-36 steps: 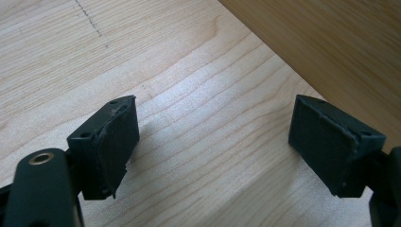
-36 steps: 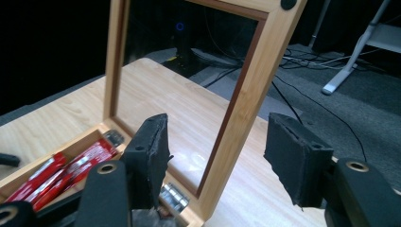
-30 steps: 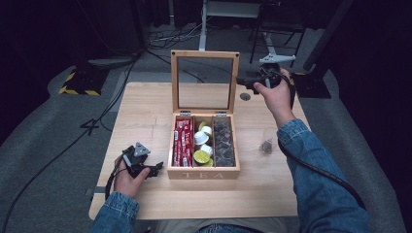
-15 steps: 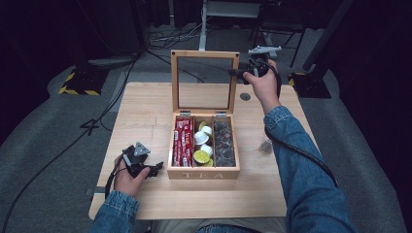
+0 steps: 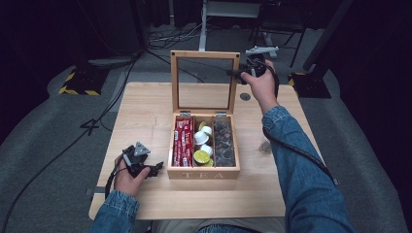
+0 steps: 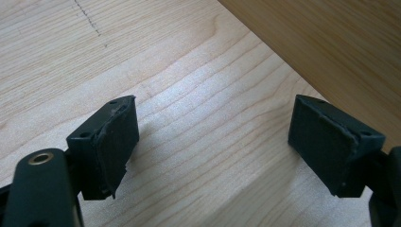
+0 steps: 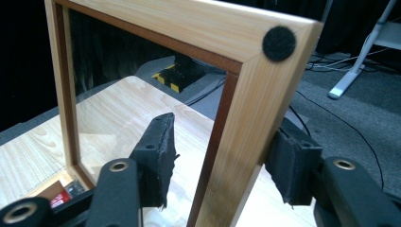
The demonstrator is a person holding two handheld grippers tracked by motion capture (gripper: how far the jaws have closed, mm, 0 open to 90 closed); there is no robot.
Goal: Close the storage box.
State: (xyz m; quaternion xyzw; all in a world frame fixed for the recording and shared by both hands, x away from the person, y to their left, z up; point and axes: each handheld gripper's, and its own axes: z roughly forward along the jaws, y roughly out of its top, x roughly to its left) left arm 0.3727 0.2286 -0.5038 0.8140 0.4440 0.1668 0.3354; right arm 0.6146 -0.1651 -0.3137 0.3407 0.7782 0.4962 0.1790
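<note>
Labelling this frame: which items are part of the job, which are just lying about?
In the job:
- upright glass-paned wooden lid of the tea box
- right gripper, jaws straddling its side rail, just closing

Lying about:
- small dark sachet on the table
- left gripper, open, idle

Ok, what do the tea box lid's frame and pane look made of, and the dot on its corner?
The lid frame looks like pale wood with a smooth, satin finish: straight grain and a mitred corner joint show. Its pane seems clear glass or acrylic; the floor shows through it, and which of the two I can't tell. The corner dot looks like a matt black felt pad, fuzzy-edged.
</note>
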